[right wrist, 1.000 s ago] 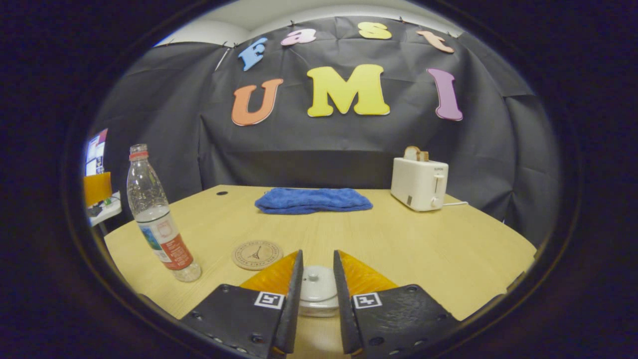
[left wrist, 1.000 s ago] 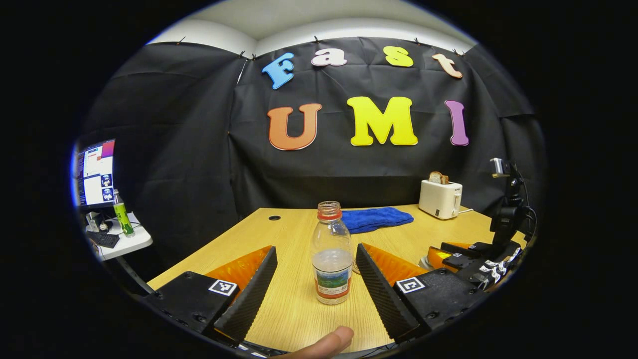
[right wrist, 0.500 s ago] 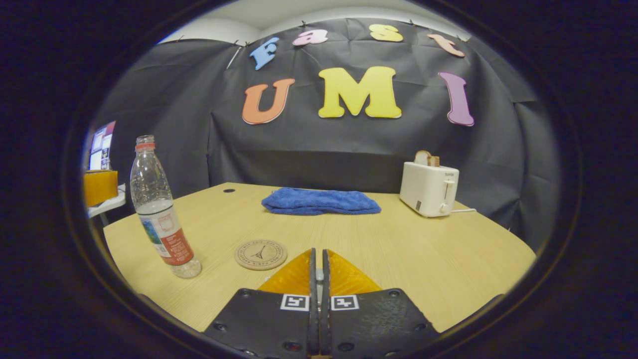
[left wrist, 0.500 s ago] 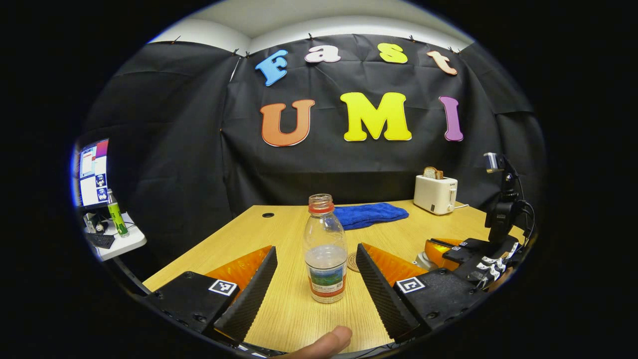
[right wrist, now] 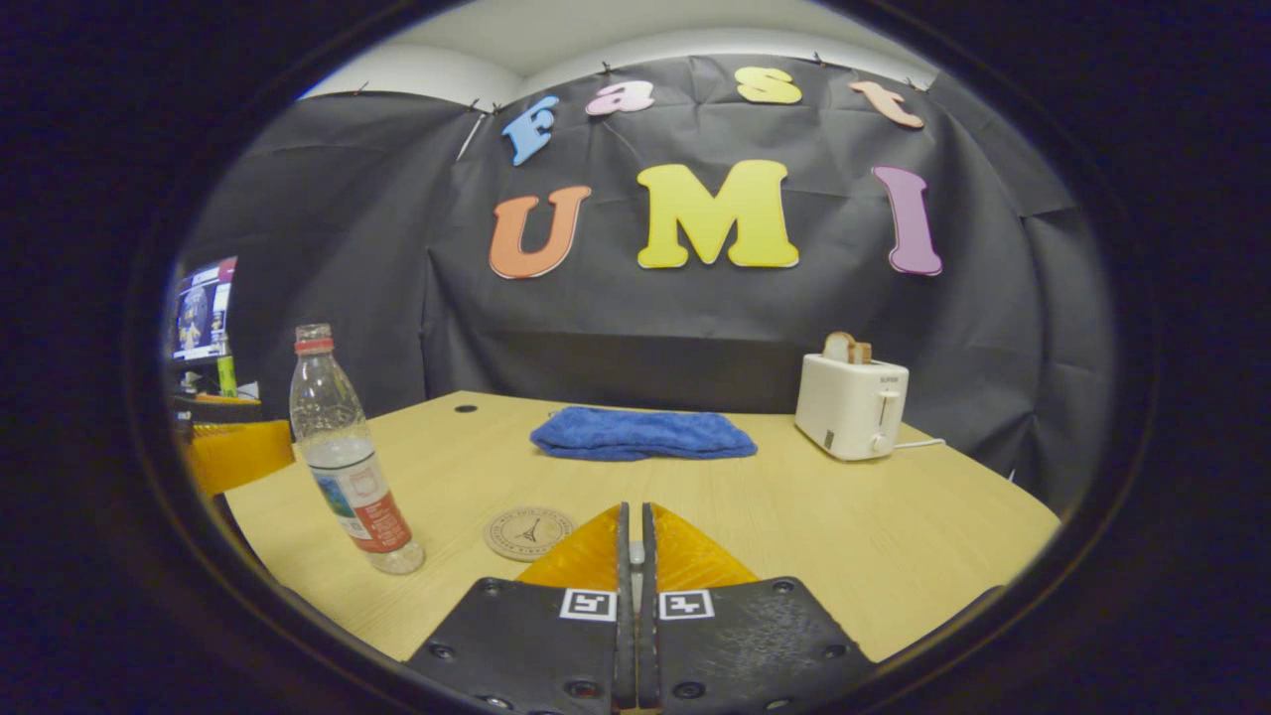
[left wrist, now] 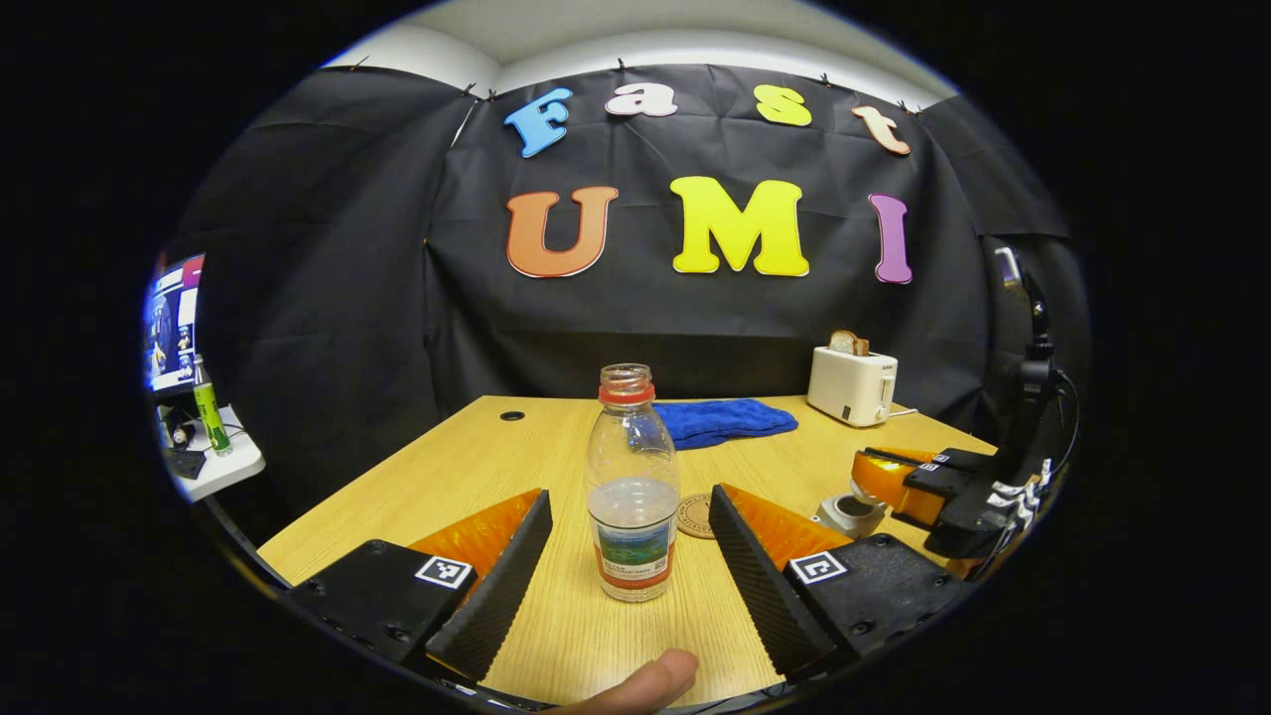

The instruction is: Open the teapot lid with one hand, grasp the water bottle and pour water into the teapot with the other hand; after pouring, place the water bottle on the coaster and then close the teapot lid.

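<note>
The desk [left wrist: 437, 477] carries, from big to small, a blue towel [right wrist: 640, 435], a white toaster [right wrist: 850, 407], the uncapped water bottle [left wrist: 632, 511], the open teapot [left wrist: 842, 511] and a round coaster [right wrist: 529, 533]. The left tongs [left wrist: 630, 561] are spread wide with the upright bottle between them, neither finger touching it. The right tongs [right wrist: 632, 556] are pinched nearly together on something small and pale, probably the teapot lid; in the left gripper view they hang just above the teapot. The risks, as I judge them: closing off-centre could tip the capless, part-full bottle and spill it, and the narrow pinch could let the lid slip.
</note>
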Available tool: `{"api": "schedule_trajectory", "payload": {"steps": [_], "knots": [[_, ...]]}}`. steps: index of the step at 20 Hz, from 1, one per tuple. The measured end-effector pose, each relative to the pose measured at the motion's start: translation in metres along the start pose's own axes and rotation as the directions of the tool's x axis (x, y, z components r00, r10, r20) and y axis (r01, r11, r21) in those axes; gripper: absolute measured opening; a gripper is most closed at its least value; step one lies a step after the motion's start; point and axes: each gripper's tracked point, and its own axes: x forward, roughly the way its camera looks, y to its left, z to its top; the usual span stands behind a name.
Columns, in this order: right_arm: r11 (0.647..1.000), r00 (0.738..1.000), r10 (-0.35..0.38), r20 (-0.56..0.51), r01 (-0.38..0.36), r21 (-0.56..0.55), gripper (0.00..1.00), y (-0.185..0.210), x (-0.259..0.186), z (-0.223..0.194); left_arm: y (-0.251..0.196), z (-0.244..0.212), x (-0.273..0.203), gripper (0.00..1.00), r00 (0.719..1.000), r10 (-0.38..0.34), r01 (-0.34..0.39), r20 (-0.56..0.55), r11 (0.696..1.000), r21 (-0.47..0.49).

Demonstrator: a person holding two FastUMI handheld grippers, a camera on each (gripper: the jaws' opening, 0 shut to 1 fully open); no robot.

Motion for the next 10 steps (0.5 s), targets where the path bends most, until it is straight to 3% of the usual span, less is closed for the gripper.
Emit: {"api": "schedule_trajectory", "payload": {"steps": [10], "knots": [[1.0, 0.999, -0.027, 0.029, 0.027, 0.005, 0.01, -0.035, -0.032, 0.011, -0.013, -0.022, 0.026, 1.0, 1.0, -0.025, 0.025, 0.016, 0.999, 0.025]]}}
